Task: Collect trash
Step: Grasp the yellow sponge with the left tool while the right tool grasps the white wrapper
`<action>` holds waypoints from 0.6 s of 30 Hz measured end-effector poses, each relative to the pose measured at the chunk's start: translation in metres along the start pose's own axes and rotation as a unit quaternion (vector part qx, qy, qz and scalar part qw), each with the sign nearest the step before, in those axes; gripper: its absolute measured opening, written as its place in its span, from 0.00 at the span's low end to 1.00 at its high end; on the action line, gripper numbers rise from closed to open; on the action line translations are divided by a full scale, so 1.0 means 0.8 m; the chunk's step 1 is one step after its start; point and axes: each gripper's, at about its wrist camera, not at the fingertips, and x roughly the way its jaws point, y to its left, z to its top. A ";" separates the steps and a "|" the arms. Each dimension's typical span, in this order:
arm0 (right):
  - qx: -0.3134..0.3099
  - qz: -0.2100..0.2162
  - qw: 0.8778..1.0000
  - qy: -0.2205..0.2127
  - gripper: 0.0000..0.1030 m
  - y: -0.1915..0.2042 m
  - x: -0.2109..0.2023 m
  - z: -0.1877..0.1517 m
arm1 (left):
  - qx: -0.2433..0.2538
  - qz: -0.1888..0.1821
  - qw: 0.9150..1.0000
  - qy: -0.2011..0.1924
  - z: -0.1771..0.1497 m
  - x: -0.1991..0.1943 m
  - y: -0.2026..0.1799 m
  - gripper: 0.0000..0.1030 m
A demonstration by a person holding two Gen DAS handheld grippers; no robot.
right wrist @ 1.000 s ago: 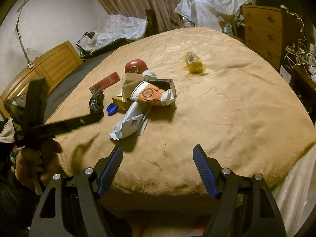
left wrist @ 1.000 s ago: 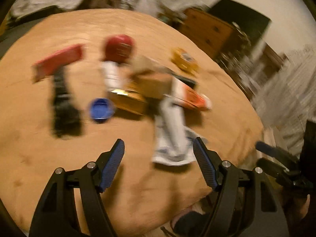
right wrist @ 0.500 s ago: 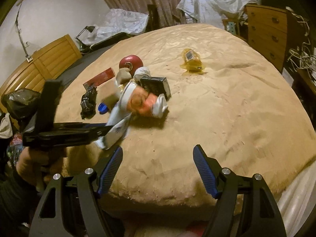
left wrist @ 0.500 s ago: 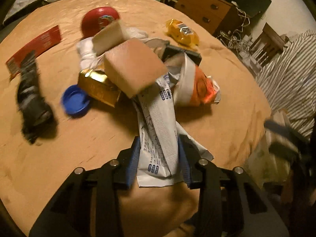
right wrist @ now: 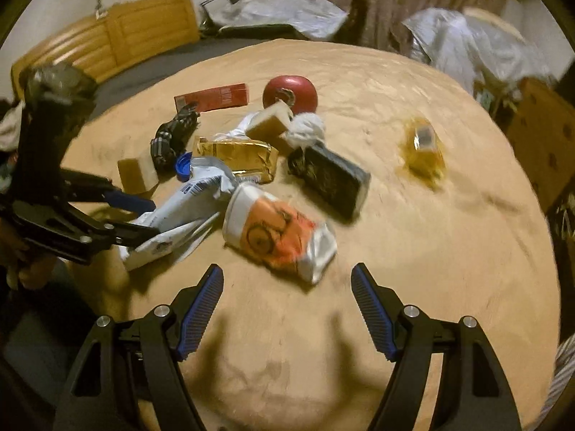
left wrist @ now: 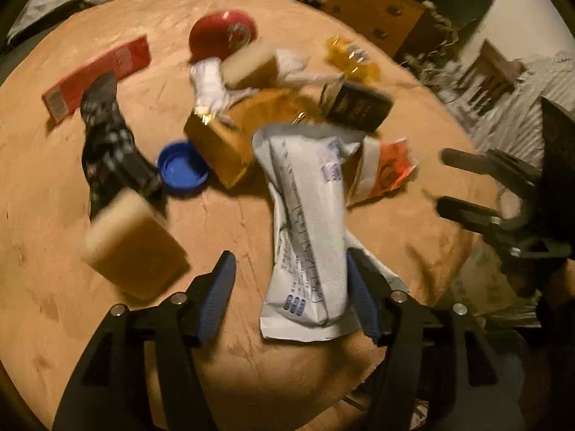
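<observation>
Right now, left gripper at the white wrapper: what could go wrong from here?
1. The left gripper jaws have just been opening; the long white printed wrapper touches only one pad, so closing may pinch just an edge.
2. Pulling the wrapper could drag the crushed orange-and-white paper cup lying against it.
3. The tan sponge block sits close beside the left gripper and may get knocked.
</observation>
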 end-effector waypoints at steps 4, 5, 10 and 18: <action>0.007 0.015 1.000 -0.020 0.72 0.014 -0.009 0.008 | 0.024 -0.021 0.999 -0.037 -0.003 -0.037 0.003 0.57; 0.010 0.020 0.999 -0.023 0.72 0.019 -0.010 0.008 | 0.028 -0.024 0.998 -0.048 -0.005 -0.048 0.004 0.57; 0.105 0.082 0.989 -0.057 0.72 0.035 -0.024 -0.002 | 0.034 -0.006 0.996 -0.086 -0.028 -0.082 0.015 0.57; 0.219 0.176 0.959 -0.031 0.72 0.058 0.024 0.016 | 0.016 0.075 0.991 -0.112 -0.032 -0.070 0.054 0.68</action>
